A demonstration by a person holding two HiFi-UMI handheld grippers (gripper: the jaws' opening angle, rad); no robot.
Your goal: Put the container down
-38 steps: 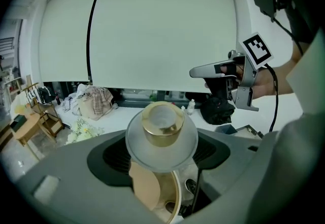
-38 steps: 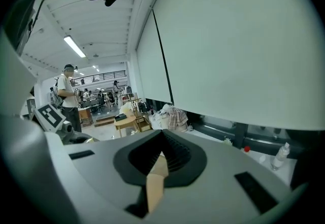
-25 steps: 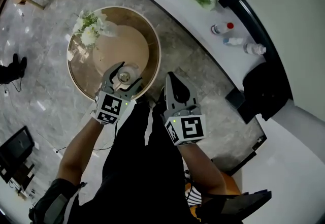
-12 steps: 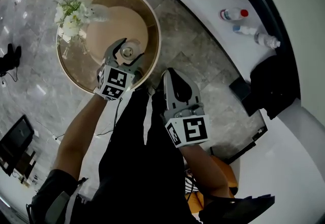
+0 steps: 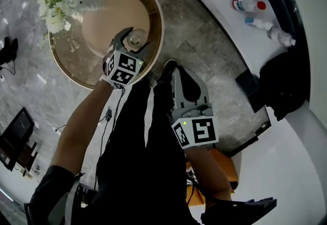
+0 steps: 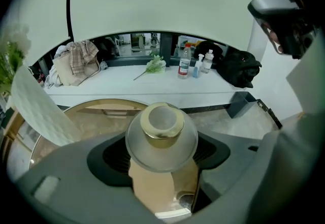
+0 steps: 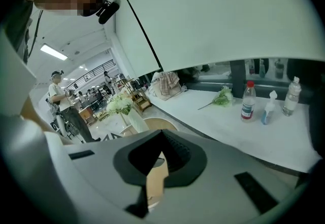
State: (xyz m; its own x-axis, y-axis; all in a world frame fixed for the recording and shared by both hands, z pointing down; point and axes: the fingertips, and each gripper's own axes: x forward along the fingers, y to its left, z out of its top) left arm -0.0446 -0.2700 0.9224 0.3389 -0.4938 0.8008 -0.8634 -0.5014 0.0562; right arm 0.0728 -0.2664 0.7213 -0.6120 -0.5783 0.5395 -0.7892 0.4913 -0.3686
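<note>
Carrying the container (image 6: pixel 161 136) farther in from the near edge of the round table (image 5: pixel 156 25), the left gripper (image 5: pixel 134 40) is now hanging over the glass top, its jaws clamping the frosted body below the gold neck. The right gripper (image 5: pixel 179 72) is idling over the person's legs, jaws pressed together on nothing. Whether the container's base is touching the glass is not showing. Letting go while it is hanging clear would likely be dropping glass onto glass, chipping or toppling it. The rounded body may also be sliding in the pads, and the near edge is lying close enough for a roll-off.
</note>
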